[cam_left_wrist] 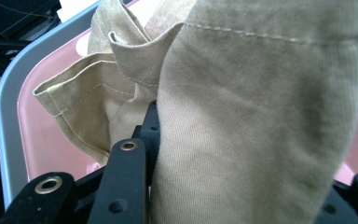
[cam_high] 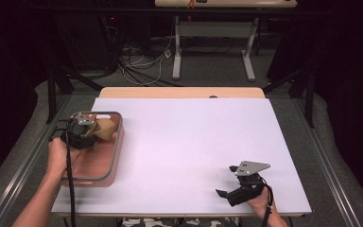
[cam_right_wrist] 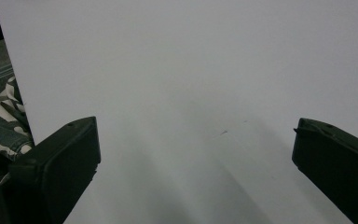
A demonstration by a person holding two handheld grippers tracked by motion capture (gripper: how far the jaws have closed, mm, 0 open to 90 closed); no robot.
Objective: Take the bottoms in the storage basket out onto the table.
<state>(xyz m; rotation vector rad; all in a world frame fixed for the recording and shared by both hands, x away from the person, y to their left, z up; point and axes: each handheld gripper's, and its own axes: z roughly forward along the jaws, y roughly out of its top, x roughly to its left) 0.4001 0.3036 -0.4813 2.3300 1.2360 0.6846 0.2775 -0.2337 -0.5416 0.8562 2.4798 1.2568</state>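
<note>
Khaki cloth (cam_left_wrist: 242,116) pinched in my left tongs (cam_high: 94,132) over the pink tray (cam_high: 105,176) | right tongs (cam_high: 227,181) spread, idle on the table (cam_high: 189,142) | cloth not yet lifted out.

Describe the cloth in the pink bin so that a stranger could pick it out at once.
Start at the white table and go to its left edge, where a pink bin with a grey rim stands. At the bin's far end, the left tool grips a crumpled cloth. It is khaki-tan with stitched hems, the one soft thing there.
</note>
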